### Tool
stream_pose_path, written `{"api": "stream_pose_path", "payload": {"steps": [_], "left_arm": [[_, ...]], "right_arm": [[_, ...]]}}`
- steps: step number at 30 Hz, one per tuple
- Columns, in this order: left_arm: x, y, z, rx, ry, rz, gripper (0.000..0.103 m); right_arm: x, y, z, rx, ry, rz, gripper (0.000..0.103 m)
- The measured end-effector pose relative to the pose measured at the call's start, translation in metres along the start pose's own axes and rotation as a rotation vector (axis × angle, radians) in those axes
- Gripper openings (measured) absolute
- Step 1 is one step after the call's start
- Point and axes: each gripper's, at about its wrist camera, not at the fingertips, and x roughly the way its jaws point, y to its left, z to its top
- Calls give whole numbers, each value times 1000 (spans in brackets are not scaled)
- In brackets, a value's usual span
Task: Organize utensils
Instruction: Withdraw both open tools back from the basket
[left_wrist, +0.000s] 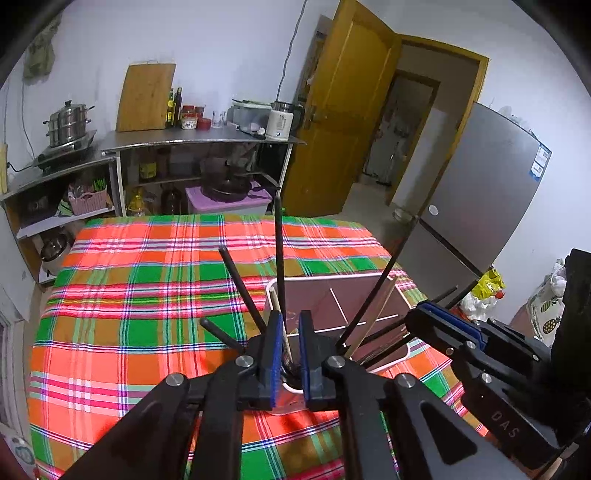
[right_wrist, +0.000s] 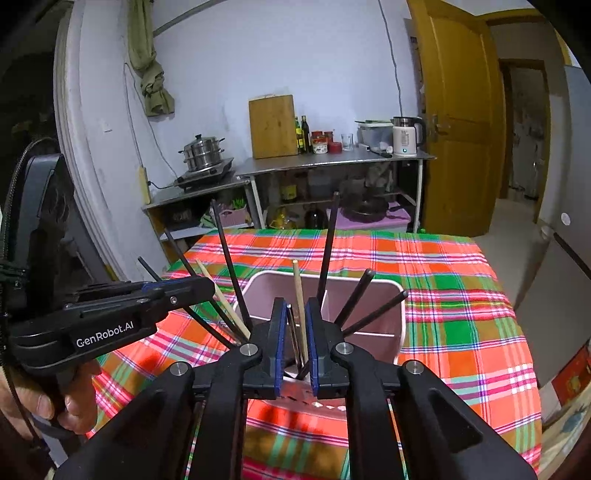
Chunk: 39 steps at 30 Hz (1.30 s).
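1. A pink divided organizer tray (right_wrist: 364, 295) was seen on a table covered with a plaid cloth (right_wrist: 443, 273); its compartments at the far side were seen in the left wrist view.
2. Black chopsticks (right_wrist: 327, 243) and pale wooden chopsticks (right_wrist: 298, 295) were stood fanned out at the tray's near end, leaning in different directions.
3. The right gripper (right_wrist: 295, 332) was held over the near end of the tray, its blue-padded jaws narrowly parted around a wooden chopstick and a dark one; whether they were actually pinched could not be told.
4. The left gripper (left_wrist: 290, 339) was held just beside the right one, over the same end of the tray, its jaws likewise narrowly parted with a wooden chopstick (left_wrist: 286, 339) between them; a firm grip could not be confirmed.
5. A metal counter (right_wrist: 332, 160) with a steamer pot (right_wrist: 203, 151), a cutting board (right_wrist: 272, 125) and a kettle (right_wrist: 404, 138) was seen behind the table.
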Motion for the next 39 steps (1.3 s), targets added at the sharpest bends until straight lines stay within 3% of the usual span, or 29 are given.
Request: {"api": "stream_pose_path", "payload": {"steps": [10,12,14,19,25,29,35,39], "left_arm": [[-38,-8,1,17,-66,14,12],[-48,-10,-2,20,-81,14,13],[-58,-13,-5,27,-97,20,13],[-81,-22,-20,42,-126,24,14],[-106,-35,-49,61,-164,26,25],[-120,-42,-73,77,-193,38,26],[-126,-52,-117,68,-204,59,40],[-121,-55,-144,64,-193,74,42]], "right_arm": [[-34,3,4,-5,-55,2,11],[-41,3,3,0,-66,6,15],[-51,5,2,0,-81,7,27],[-74,12,-8,-17,-110,5,28],[-94,18,-26,-21,-127,0,28],[-103,19,-39,-18,-132,-10,28],[-116,21,-67,-9,-130,-20,28],[-121,21,-85,0,-131,-31,28]]}}
